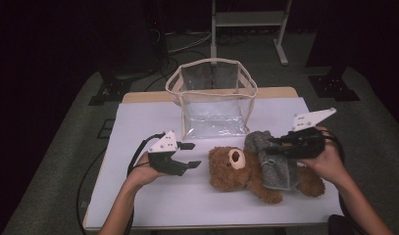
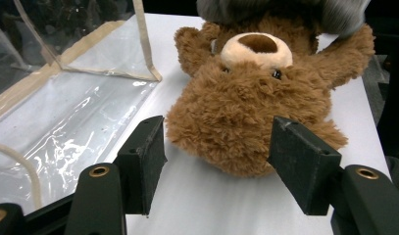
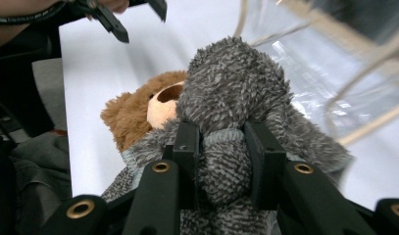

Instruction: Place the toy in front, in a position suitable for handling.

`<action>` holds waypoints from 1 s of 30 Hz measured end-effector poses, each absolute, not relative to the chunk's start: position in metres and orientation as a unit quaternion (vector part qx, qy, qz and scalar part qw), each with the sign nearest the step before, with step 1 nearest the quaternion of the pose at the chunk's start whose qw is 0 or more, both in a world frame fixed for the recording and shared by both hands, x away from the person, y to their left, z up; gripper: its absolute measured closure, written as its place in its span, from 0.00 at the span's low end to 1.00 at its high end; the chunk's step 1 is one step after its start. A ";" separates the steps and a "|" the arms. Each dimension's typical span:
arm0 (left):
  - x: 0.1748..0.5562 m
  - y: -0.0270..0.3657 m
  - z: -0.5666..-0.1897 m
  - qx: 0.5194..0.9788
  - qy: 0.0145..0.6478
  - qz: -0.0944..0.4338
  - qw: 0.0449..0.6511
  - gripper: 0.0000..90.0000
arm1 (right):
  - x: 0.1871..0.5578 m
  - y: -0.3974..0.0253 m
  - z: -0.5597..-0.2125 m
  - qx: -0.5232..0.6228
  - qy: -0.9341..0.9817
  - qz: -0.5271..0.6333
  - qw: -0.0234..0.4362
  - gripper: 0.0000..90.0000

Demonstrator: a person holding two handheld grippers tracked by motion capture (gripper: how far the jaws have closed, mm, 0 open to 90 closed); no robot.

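Right gripper (image 3: pixel 220 147) is clamped on the grey sweater (image 3: pixel 236 93) at mid-frame, bear (image 1: pixel 236 169) lying lengthwise toward lower right; left gripper (image 2: pixel 216 156), jaws spread, faces its head.

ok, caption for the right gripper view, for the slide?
Right gripper shut on the teddy bear's grey sweater, clear bag behind.
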State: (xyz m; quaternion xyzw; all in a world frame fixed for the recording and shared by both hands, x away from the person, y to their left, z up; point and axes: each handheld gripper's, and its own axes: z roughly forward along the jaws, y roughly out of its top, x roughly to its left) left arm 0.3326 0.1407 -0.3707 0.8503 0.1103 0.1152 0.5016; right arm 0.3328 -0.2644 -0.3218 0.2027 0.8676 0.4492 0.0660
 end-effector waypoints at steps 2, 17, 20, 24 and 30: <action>0.332 0.139 -0.371 0.850 0.110 0.113 0.502 0.42 | 0.337 -0.258 -0.327 0.201 0.871 0.444 0.057 0.77; 0.327 0.117 -0.379 0.861 0.081 0.089 0.494 0.41 | 0.331 -0.259 -0.341 0.205 0.864 0.459 0.031 0.77; 0.326 0.113 -0.380 0.862 0.078 0.086 0.493 0.41 | 0.331 -0.260 -0.348 0.209 0.863 0.459 0.026 0.77; 0.326 0.105 -0.382 0.865 0.067 0.080 0.491 0.39 | 0.327 -0.249 -0.361 0.200 0.867 0.456 0.012 0.77; 0.328 0.075 -0.385 0.866 0.045 0.062 0.494 0.37 | 0.314 -0.250 -0.366 0.192 0.864 0.466 0.001 0.77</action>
